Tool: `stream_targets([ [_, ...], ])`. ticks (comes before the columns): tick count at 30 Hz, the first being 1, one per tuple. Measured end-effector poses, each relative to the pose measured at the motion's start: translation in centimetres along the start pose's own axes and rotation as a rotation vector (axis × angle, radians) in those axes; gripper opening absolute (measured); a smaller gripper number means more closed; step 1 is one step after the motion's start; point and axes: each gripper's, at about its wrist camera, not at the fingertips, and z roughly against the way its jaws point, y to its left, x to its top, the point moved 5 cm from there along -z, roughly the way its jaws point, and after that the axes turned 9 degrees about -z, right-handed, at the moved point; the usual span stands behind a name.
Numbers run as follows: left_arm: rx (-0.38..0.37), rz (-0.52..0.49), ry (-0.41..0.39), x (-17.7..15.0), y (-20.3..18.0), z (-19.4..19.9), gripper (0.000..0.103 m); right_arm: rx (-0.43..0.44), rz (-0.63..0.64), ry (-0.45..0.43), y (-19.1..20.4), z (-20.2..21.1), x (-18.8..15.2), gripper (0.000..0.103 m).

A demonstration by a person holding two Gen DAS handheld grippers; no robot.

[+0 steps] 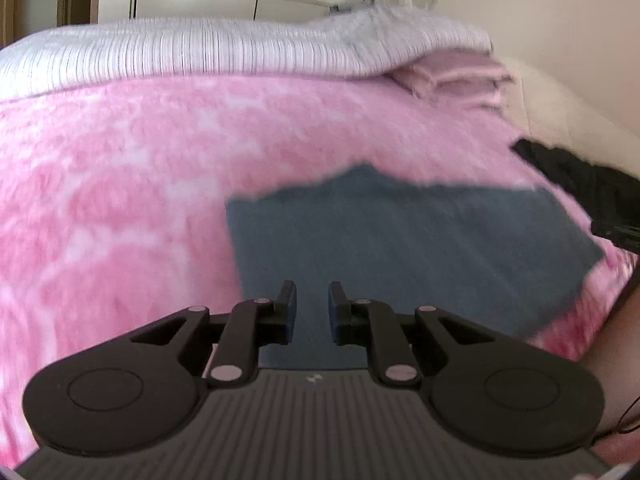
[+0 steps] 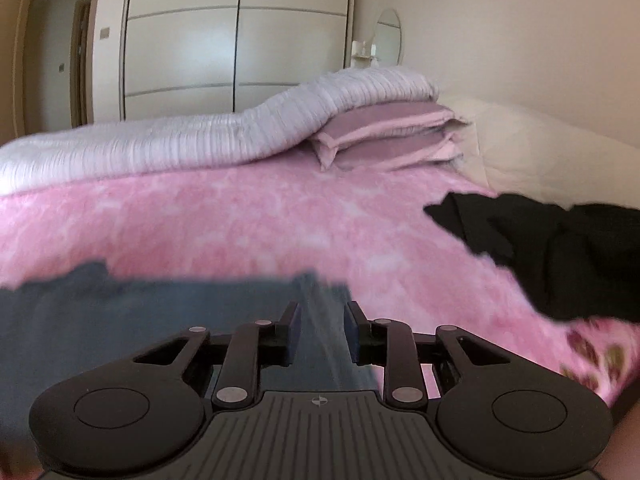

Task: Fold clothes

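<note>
Bedroom setting, and the working surface is a pink mottled blanket (image 1: 120, 184) spread over a bed. Nearest the left camera, the left gripper (image 1: 312, 308) hovers with its two fingers (image 1: 289, 308) parted by a narrow gap, nothing between the pads, over the near part of a grey-blue garment (image 1: 400, 240). That garment lies flat on the blanket, a rough rectangle with a ragged far edge; both views are blurred, so I cannot tell whether the fingertips touch the cloth.

Over on the right side, the right gripper (image 2: 322, 332) sits above the same grey-blue garment (image 2: 140, 312), close to its right-hand edge. Its fingers (image 2: 354, 332) stand a little wider apart than the left pair, and cloth shows through the gap, but nothing is pinched; contact cannot be judged here either.

Further out, to the right, a black garment (image 2: 560, 256) lies crumpled at the blanket's edge, well apart from the grey-blue one. Beyond it, a stack of pink pillows (image 2: 392, 136) rests near the head of the bed, with a white ribbed cover (image 2: 200, 140) draped over them and running along the far side. At the back stands a cream wardrobe (image 2: 240, 40), and an oval mirror (image 2: 389, 34) hangs on the wall.
</note>
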Motion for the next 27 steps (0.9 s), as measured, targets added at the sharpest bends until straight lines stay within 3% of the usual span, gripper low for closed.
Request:
stream_targets([
  [3, 0.029, -0.015, 0.075, -2.2, -1.3, -0.7, 0.014, -0.019, 0.051, 0.126, 0.3, -1.6, -3.5, 0.027],
  [6, 0.078, -0.012, 0.077, -2.1, -1.7, -0.5, 0.014, -0.050, 0.125, 0.127, 1.4, -1.9, -3.6, 0.027],
  [8, 0.083, 0.010, 0.070, -1.7, -2.1, 0.2, 0.014, -0.041, 0.093, 0.117, 2.0, -0.9, -2.6, 0.027],
  [10, 0.105, 0.006, 0.115, -2.0, -2.4, -0.2, 0.015, 0.007, 0.042, 0.097, 2.3, 0.1, -2.6, 0.027],
  [14, 0.194, -0.016, 0.173, -1.3, -3.7, -0.3, 0.017, -0.036, 0.060, 0.170, 3.3, -1.0, -4.1, 0.028],
  [16, 0.210, -0.012, 0.167, -0.7, -4.5, 0.7, 0.021, -0.038, 0.038, 0.212, 4.0, -0.5, -3.7, 0.028],
  [20, 0.215, -0.006, 0.141, -0.3, -5.9, 3.2, 0.028, 0.061, -0.080, 0.206, 5.0, 2.5, -2.8, 0.029],
  [24, 0.207, -0.013, 0.121, -0.3, -7.1, 5.6, 0.032, 0.059, -0.090, 0.206, 5.7, 5.3, -3.4, 0.043],
  [27, 0.199, -0.012, 0.099, -0.3, -7.8, 7.4, 0.037, 0.050, -0.092, 0.207, 6.2, 7.4, -3.9, 0.046],
])
